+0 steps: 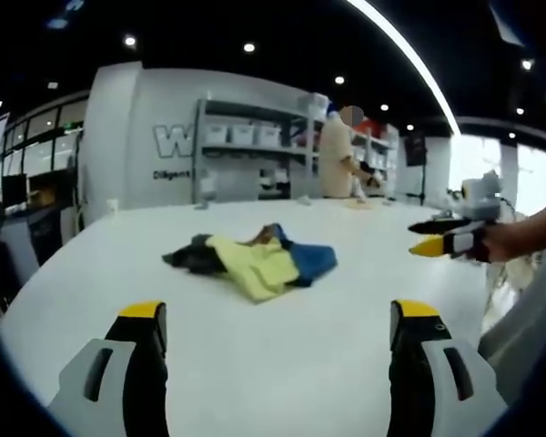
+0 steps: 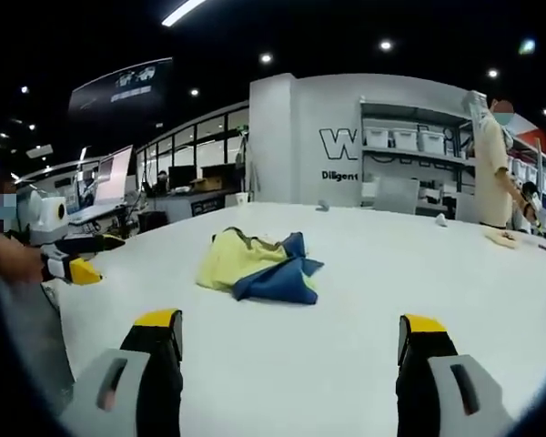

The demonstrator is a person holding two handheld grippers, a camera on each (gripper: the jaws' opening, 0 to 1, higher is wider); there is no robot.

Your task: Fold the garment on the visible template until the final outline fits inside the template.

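In the left gripper view, my left gripper (image 1: 278, 332) has its jaws spread and empty above the white desk (image 1: 346, 273). One crumpled garment (image 1: 255, 259), yellow, blue and dark, lies well ahead at mid-desk. My right gripper (image 1: 441, 235) shows at the right edge; I cannot tell its jaw state here.

In the right gripper view, my right gripper (image 2: 291, 350) has jaws spread, holding nothing. The garment (image 2: 255, 266) lies ahead, with my left gripper (image 2: 82, 259) at the left. I see no template outline. I judge folding has not begun; next I must reach in and spread the garment flat.

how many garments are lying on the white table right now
1: a crumpled yellow, blue and dark garment lies mid-table, ahead of both open grippers. It might be more than one piece bunched together; folds hide that.
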